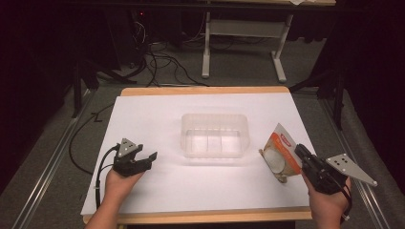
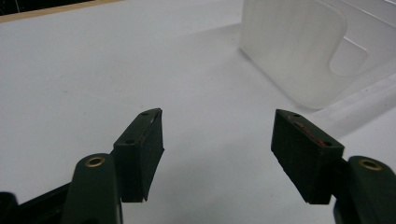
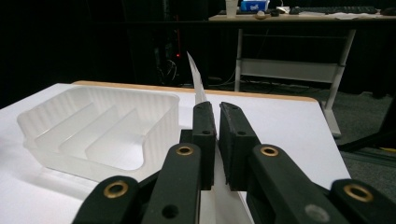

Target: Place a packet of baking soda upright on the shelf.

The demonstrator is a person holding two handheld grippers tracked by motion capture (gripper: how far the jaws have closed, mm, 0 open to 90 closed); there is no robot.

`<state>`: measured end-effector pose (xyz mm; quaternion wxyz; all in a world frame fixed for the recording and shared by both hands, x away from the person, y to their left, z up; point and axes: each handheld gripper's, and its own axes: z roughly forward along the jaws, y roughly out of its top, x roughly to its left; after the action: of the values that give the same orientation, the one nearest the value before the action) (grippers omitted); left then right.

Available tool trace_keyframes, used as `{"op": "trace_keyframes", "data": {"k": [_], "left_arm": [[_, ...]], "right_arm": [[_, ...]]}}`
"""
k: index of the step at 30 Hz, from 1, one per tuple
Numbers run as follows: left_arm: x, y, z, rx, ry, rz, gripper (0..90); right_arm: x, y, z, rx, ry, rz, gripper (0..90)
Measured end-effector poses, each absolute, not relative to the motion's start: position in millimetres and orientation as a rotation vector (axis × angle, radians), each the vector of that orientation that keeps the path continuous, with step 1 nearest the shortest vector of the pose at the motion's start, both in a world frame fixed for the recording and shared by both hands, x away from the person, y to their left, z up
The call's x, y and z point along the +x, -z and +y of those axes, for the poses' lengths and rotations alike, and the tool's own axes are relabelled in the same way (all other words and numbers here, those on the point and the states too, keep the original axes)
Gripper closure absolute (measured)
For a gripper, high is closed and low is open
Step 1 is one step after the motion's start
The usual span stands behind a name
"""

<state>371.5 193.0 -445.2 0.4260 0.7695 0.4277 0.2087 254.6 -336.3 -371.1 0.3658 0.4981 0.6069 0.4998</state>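
A clear plastic container [image 1: 215, 135] with ribbed dividers stands in the middle of the white table [image 1: 157, 114]. An orange and white packet [image 1: 280, 152] is held up on edge to its right, and my right gripper [image 1: 302, 153] is shut on its lower corner. In the right gripper view the packet's thin edge [image 3: 197, 84] rises between the closed jaws, with the container [image 3: 98, 128] to the left. My left gripper [image 1: 145, 156] rests on the table left of the container, jaws open with nothing between them. In the left gripper view the container wall [image 2: 299, 51] stands ahead at upper right.
The table's wooden edge [image 1: 200, 217] runs along the front. Beyond the far edge are cables [image 1: 162, 62] on the floor and a white desk frame [image 1: 243, 33]. Metal rails [image 1: 47, 167] flank the table.
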Motion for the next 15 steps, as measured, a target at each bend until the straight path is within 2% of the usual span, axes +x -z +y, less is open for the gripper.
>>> {"op": "trace_keyframes", "data": {"k": [11,15], "left_arm": [[371.4,444.9,191.5,1.932,-0.523,1.054,34.8],[371.4,444.6,191.3,1.936,-0.527,1.049,34.8]], "right_arm": [[259.9,377.9,-348.0,1.32,-1.308,1.563,79.1],[261.8,380.7,-350.8,1.331,-1.312,1.575,73.4]]}}
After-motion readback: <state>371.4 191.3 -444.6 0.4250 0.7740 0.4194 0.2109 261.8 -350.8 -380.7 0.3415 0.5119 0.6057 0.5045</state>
